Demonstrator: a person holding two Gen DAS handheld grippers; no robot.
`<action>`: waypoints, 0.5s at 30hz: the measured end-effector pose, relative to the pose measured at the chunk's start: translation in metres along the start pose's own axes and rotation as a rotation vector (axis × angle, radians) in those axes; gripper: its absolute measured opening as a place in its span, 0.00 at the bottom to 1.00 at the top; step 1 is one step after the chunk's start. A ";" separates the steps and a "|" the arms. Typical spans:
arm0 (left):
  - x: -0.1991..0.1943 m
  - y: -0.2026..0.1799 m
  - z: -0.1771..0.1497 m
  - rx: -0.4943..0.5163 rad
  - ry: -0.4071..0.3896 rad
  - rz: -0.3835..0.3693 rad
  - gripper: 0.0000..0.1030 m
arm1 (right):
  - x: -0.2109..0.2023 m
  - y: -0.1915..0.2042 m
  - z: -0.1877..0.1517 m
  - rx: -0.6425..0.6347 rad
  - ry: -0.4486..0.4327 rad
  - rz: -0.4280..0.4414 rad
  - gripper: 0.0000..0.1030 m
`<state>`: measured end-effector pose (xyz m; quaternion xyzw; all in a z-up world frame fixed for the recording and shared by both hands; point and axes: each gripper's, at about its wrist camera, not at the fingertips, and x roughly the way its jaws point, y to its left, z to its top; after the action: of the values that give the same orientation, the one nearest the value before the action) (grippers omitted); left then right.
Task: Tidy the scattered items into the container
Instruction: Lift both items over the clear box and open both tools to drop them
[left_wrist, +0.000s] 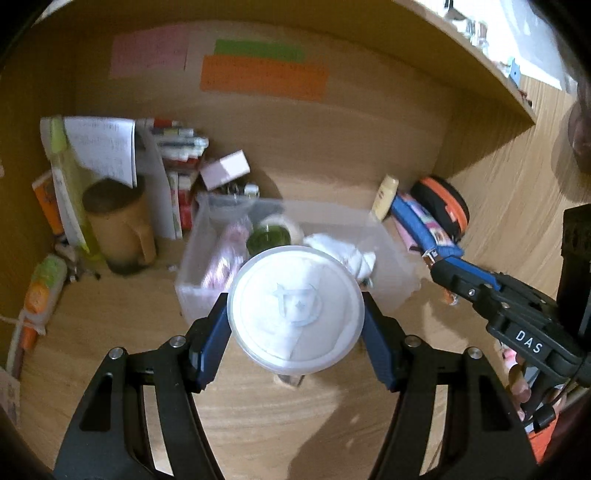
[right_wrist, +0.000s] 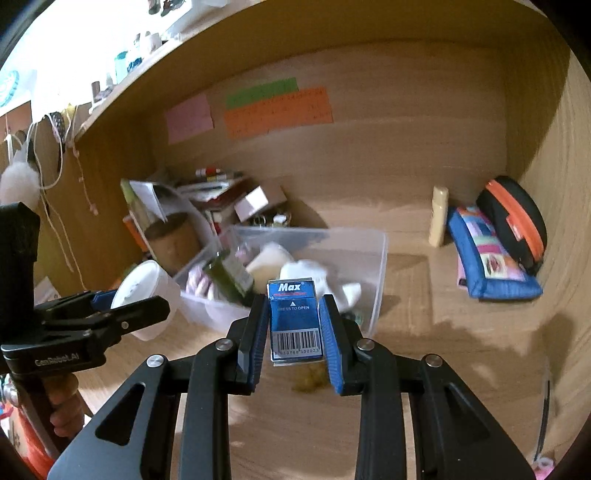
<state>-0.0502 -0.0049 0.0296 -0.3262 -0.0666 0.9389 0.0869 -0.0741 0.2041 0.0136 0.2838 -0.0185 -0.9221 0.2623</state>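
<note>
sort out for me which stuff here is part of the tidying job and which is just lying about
Part of the job:
- clear bin
- white tub in the left tongs
- blue Max box in the right tongs
- green bottle and white cloth, in the bin

Lying about:
- brown mug
- books
- blue pouch
- black case
- wall notes

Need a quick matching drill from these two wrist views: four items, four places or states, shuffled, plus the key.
Items:
1. white round lidded tub
2. blue Max box
3. green bottle
4. orange-trimmed black case

Places or states:
A. lying inside the clear bin
B. clamped in the right gripper
C. at the right side wall of the desk, behind the blue pouch
D. clamped in the left gripper

Pairs: 1-D, 2-B, 3-A, 4-C
</note>
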 end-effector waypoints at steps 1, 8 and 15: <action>0.000 0.000 0.003 0.005 -0.006 -0.004 0.64 | 0.001 0.000 0.002 0.000 -0.002 -0.002 0.25; 0.017 -0.003 0.024 0.027 -0.025 -0.025 0.64 | 0.019 -0.006 0.010 0.005 0.006 -0.028 0.25; 0.060 -0.013 0.028 0.049 0.041 -0.044 0.64 | 0.048 -0.021 0.005 0.019 0.055 -0.047 0.25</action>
<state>-0.1126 0.0181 0.0173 -0.3418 -0.0487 0.9312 0.1167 -0.1204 0.1981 -0.0110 0.3120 -0.0131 -0.9197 0.2382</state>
